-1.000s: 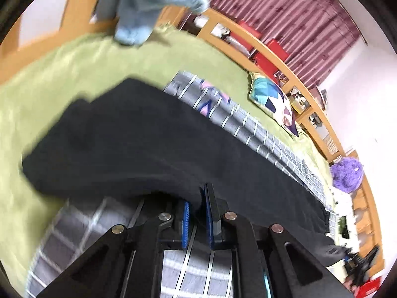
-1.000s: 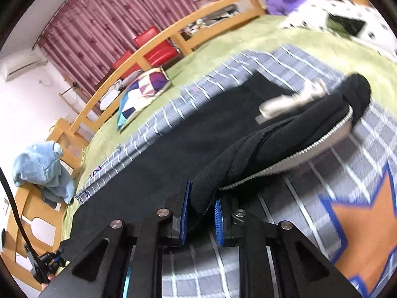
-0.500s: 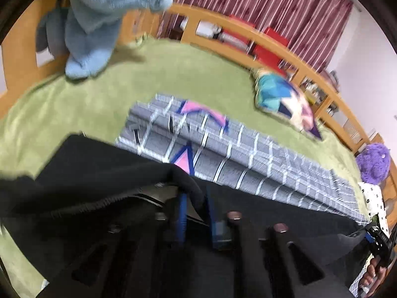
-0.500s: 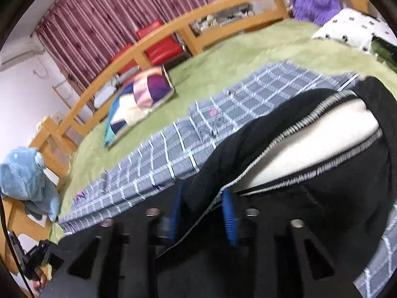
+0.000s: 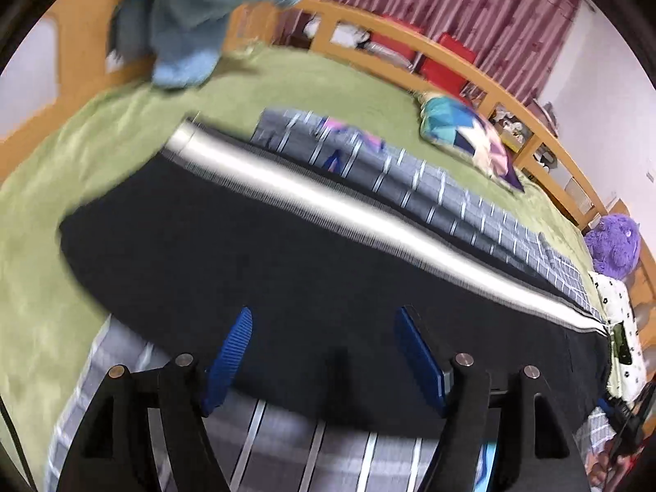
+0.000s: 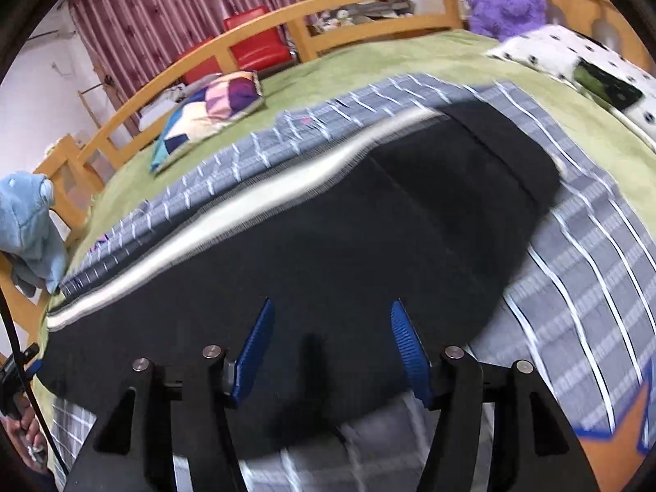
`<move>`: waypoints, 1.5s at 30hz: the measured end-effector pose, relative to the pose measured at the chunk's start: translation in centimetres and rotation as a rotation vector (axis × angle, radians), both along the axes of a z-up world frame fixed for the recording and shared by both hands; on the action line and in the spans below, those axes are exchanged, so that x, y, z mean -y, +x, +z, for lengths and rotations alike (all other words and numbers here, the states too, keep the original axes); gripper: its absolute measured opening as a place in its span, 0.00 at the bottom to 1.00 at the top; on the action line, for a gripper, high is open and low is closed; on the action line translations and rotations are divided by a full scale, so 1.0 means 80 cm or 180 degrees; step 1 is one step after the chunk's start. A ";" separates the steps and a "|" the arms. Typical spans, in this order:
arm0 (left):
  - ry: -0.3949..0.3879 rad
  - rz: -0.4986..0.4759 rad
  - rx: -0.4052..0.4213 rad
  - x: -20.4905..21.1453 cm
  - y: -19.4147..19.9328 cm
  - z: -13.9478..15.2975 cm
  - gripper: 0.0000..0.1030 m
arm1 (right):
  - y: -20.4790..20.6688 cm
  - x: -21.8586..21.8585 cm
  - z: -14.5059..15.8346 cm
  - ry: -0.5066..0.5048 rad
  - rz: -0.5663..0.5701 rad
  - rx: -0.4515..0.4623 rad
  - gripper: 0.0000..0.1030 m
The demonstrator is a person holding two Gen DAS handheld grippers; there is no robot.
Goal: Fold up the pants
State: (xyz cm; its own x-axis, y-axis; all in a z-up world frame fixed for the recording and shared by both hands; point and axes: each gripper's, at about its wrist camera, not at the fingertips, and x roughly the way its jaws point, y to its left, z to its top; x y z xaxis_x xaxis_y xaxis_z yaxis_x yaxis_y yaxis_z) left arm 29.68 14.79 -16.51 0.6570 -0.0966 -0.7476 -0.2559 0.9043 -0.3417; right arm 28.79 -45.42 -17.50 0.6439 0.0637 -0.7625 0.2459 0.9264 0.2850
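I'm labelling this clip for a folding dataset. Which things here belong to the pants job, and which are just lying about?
Job:
black pants with a white side stripe
left gripper, open
right gripper, open
grey checked blanket under the pants

Lying about:
patchwork cushion
blue plush toy
purple plush toy
spotted white pillow

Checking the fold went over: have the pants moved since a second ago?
Yes. The pants now lie flat with the white stripe toward the pillow.

Both wrist cameras sit low and close over the bed (image 5: pixel 123 131), looking along the fingers toward the far wooden rail (image 6: pixel 262 24). They share the pants (image 5: pixel 287 270), pillow (image 6: pixel 209 110) and curtain (image 5: pixel 451 0).
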 end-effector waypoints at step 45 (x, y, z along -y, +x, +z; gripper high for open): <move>-0.0424 -0.0011 -0.0141 -0.074 -0.196 -0.015 0.12 | -0.206 0.075 0.046 0.0346 -0.0262 0.0076 0.11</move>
State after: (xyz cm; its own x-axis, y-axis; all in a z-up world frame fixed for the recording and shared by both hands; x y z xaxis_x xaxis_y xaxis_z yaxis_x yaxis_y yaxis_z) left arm 14.02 20.73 -17.71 0.6232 -0.1990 -0.7563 -0.2704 0.8526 -0.4472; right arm 12.29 -51.41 -13.79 0.6682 0.0914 -0.7383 0.3116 0.8668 0.3894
